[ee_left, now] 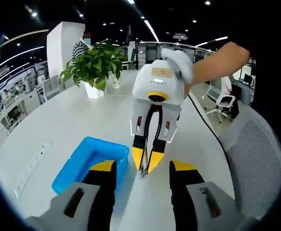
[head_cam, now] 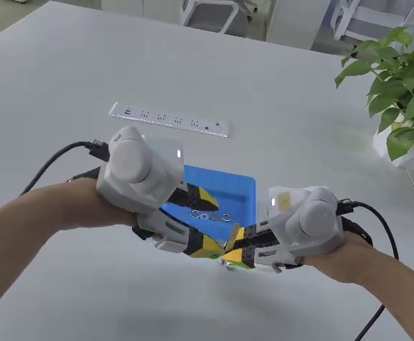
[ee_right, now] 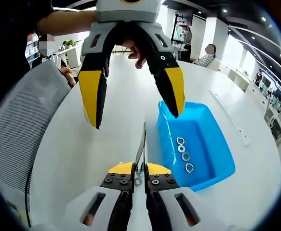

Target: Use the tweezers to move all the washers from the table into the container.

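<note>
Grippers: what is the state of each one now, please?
Left gripper: open, holding nothing.
Right gripper: shut on the tweezers.

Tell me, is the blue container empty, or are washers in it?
Not empty. In the right gripper view, four washers lie in a row on the floor of the container.
</note>
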### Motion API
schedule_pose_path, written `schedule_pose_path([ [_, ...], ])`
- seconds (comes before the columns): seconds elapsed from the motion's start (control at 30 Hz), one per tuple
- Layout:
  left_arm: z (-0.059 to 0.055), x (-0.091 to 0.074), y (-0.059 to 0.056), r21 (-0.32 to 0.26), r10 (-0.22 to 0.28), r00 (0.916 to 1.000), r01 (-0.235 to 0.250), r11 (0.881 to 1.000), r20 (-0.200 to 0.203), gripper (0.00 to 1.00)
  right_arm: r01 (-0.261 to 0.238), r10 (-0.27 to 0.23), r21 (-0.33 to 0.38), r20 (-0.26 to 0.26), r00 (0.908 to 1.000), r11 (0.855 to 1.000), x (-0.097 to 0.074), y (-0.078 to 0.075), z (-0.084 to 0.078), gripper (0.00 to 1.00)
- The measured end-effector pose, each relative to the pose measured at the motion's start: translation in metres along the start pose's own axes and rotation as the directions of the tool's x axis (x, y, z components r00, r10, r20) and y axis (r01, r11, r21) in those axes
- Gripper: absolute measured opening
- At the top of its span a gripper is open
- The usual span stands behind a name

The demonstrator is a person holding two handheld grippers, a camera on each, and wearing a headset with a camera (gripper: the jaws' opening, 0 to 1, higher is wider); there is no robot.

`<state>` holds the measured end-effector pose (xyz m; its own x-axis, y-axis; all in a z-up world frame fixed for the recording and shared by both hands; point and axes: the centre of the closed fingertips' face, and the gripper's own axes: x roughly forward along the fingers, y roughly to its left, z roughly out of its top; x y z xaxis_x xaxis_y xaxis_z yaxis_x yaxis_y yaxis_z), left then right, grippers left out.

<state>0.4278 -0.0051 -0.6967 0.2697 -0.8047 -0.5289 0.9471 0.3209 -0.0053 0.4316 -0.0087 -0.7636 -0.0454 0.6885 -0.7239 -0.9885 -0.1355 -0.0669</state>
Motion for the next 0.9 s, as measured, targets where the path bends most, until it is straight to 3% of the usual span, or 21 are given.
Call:
schedule_pose_path([
  [0.27, -0.007, -0.013, -0.004, -0.045, 0.026, 0.9996, -0.026, 0.999, 0.012, 0.57, -0.002, 0.002, -0.014, 0.012, 0.9999, 1.000, -0.011, 0.003, 0.012, 0.08],
  [0.9, -0.018, -0.042, 0.000, -0.140, 0.114, 0.9915, -0.105, 0.985, 0.063, 0.90, 0.004, -0.002, -0.031, 0.044, 0.9990, 0.999, -0.035, -0.011, 0.042, 0.08],
])
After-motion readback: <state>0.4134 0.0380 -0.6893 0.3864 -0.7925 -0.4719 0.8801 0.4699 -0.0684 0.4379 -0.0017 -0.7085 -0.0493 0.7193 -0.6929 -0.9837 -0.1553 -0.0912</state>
